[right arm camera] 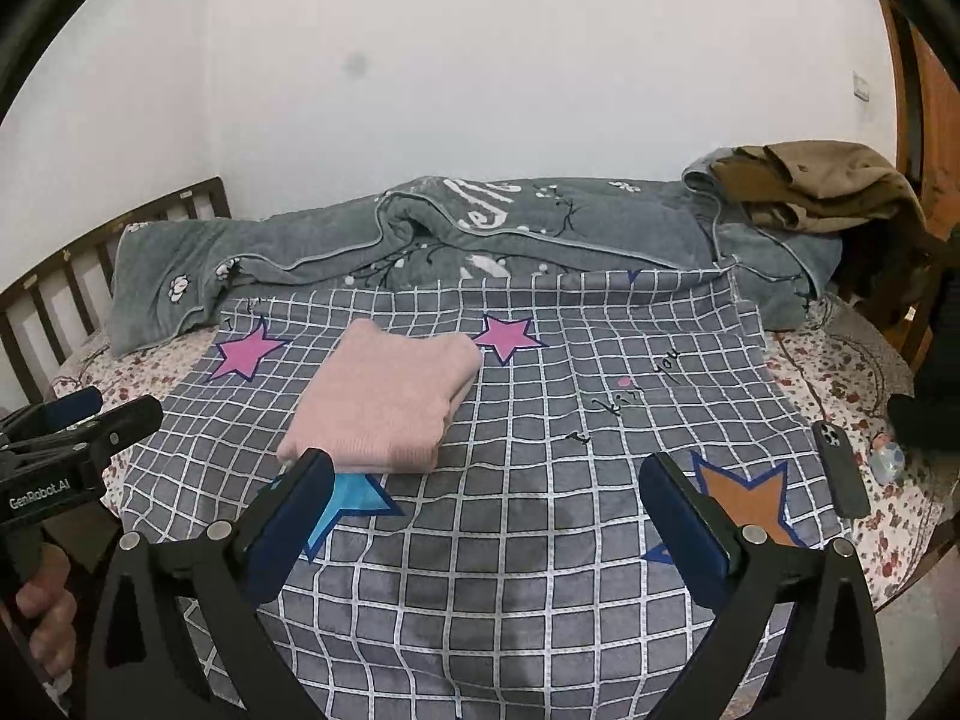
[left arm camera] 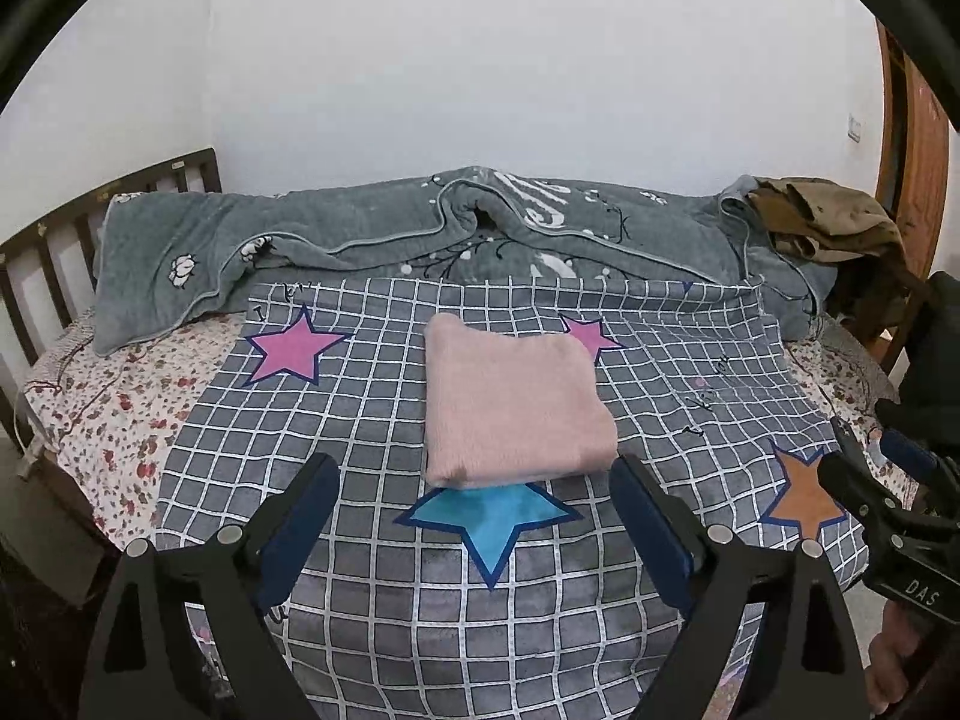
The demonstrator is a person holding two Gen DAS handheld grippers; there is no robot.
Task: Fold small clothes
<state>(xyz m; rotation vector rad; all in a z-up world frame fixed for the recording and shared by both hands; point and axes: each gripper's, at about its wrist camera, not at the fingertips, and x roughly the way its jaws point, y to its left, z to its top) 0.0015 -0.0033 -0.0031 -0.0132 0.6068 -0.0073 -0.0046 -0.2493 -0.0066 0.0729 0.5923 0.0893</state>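
My left tongs (left arm camera: 474,516) and right tongs (right arm camera: 486,510) hang spread and empty; the folded pink top (left arm camera: 510,402) looks soft, light, best pinched at its near edge

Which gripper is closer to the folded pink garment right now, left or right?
Left. The left gripper sits open directly in front of the pink garment, almost at its near edge. The right gripper, also open, is off to the garment's right.
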